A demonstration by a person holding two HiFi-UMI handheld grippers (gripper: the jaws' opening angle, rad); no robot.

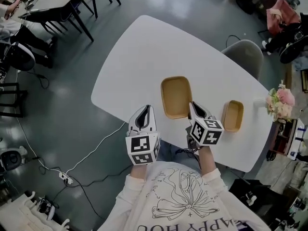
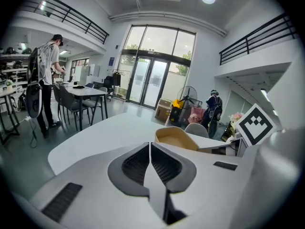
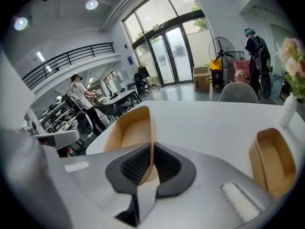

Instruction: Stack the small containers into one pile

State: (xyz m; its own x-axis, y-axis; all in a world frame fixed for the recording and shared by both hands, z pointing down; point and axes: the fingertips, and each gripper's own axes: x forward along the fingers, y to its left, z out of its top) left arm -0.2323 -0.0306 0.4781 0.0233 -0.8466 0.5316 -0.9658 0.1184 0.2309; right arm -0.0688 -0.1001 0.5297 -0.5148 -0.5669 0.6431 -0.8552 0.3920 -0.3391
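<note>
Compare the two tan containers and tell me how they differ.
Size: the larger container is clearly broader and longer than the smaller container.
Grip: the right gripper is shut on the larger container's wall; nothing touches the smaller container.
Place: the larger container is nearer the middle of the table, and the smaller container lies farther right.
Both are tan, rounded-rectangular, open-topped and empty.

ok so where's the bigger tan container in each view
Head view: bigger tan container at picture centre, right tongs at its near right corner.
Left gripper view: container just right of centre, beyond the shut left tongs.
Right gripper view: container left of centre, its wall pinched in the right tongs.
Shared landmark: grey chair at the table's far side.
</note>
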